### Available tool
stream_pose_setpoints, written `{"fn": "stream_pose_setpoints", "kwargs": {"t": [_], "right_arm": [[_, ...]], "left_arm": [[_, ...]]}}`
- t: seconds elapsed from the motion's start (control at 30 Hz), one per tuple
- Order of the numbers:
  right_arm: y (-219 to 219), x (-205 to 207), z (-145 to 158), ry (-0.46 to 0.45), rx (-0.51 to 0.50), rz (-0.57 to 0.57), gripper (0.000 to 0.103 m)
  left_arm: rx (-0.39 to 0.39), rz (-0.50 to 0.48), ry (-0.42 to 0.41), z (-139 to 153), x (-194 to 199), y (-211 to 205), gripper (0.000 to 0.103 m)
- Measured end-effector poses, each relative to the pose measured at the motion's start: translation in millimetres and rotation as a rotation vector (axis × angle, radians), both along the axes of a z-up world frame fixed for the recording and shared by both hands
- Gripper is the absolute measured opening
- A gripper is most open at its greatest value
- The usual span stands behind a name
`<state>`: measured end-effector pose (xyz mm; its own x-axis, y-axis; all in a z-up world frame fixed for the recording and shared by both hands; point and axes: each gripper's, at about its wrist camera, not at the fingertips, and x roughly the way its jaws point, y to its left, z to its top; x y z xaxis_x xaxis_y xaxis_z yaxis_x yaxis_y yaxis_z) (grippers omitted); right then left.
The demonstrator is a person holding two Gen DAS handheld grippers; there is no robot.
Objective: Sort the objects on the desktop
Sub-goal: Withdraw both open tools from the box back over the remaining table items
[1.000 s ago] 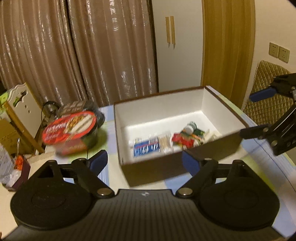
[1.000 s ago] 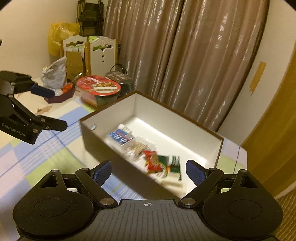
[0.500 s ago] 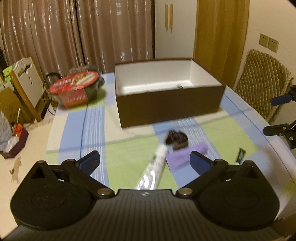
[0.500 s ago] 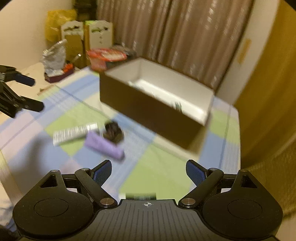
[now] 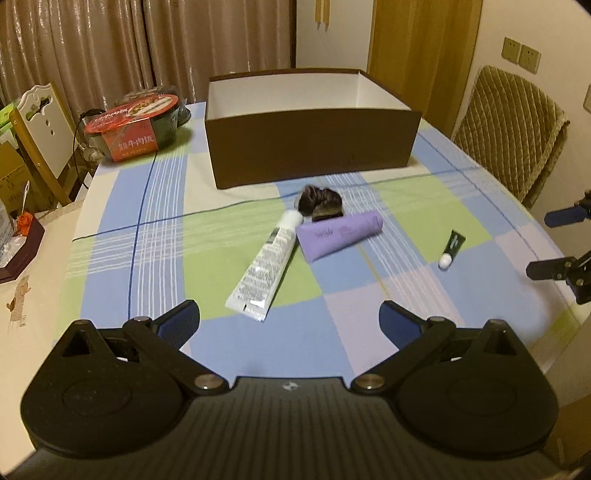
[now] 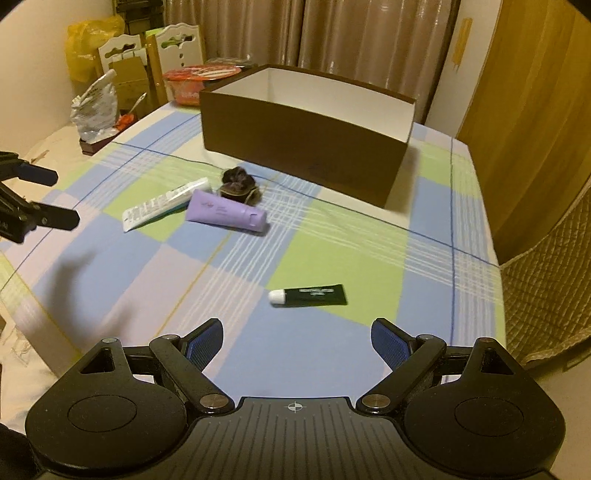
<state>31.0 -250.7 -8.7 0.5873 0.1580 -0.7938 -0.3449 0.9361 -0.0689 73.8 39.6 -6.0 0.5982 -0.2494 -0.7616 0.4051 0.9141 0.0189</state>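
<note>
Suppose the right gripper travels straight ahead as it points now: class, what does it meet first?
Probably the small dark green tube, lying just ahead of the open right gripper on the checked cloth; depth is uncertain.

Red-lidded instant meal bowl (image 5: 135,125), quilted chair (image 5: 511,129), brown curtains (image 5: 147,44).

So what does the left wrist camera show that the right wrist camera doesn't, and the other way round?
Only the left wrist view shows the wall sockets, the white cupboard door and the right gripper, open at its right edge. Only the right wrist view shows the yellow bag, the crumpled silver packet and the left gripper, open at its left edge. Both show the brown box, white tube, purple tube, dark hair tie, small green tube and red-lidded bowl.
</note>
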Motion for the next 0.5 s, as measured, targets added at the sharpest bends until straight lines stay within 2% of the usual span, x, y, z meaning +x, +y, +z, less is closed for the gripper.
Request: {"fn": "stream_pose_setpoints", "kwargs": {"t": [0.5], "right_arm": [[19.3, -6.0, -8.1, 0.026, 0.003, 0.042, 0.090]], "left_arm": [[0.034, 0.000, 0.052, -13.8, -19.1, 3.4, 0.102]]}}
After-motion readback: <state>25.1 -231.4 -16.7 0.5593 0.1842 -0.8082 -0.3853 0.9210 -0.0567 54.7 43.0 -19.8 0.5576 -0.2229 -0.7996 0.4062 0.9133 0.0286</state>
